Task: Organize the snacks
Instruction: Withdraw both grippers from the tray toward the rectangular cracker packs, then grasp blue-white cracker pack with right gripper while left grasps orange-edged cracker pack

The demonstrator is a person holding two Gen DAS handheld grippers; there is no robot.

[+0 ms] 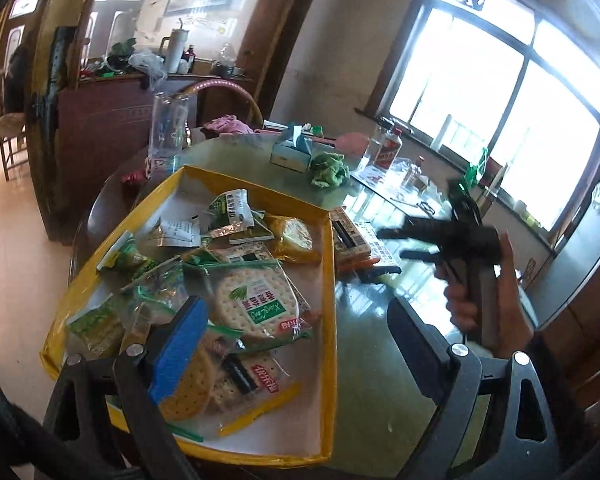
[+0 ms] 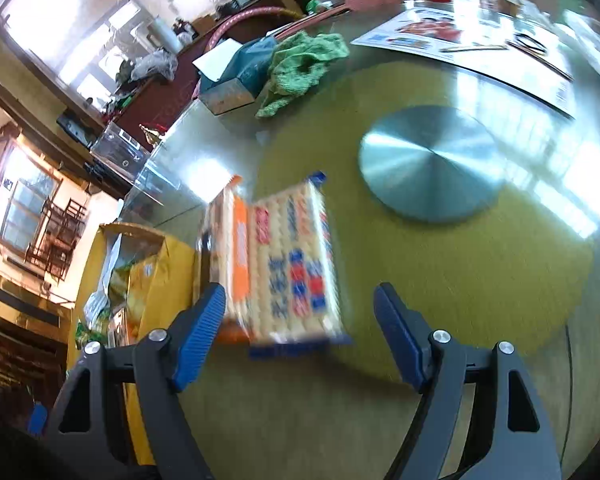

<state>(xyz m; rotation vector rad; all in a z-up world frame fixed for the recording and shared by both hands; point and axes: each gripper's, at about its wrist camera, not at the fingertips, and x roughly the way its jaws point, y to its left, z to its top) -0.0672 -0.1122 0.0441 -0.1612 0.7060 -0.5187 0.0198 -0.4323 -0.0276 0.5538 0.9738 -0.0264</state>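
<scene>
— Yellow tray [image 1: 330,264] under the left tongs [image 1: 296,344]?
— Yes, heaped with round crackers in clear green-printed wrappers [image 1: 256,300]; those tongs are spread wide, holding nothing.
— And the right tongs [image 2: 300,332]?
— Parted too, empty. Just ahead of them on the glass surface [image 2: 440,300] lie two square cracker packs [image 2: 284,260] (blurred; one orange-edged, one blue-and-red printed), beside the tray.
</scene>
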